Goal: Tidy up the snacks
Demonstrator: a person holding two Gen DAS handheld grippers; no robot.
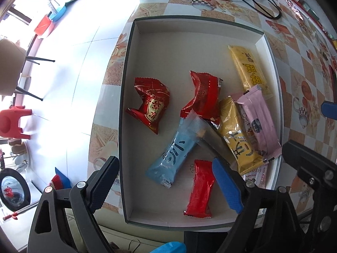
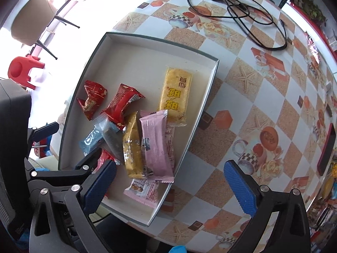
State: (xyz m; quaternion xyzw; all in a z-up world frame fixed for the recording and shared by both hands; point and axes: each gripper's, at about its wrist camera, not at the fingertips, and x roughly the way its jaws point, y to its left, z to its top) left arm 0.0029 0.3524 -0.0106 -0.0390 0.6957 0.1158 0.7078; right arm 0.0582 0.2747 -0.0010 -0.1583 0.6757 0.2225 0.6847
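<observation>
Hovering over a shallow box, the left gripper and right gripper are both spread wide and empty. Snack packets are heaped directly beneath. Overlapping wrappers could be snagged together if one is pinched carelessly.

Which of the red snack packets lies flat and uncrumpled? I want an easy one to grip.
The long red packet nearest the left gripper, by the box's near wall. The other two red packets are crumpled.
</observation>
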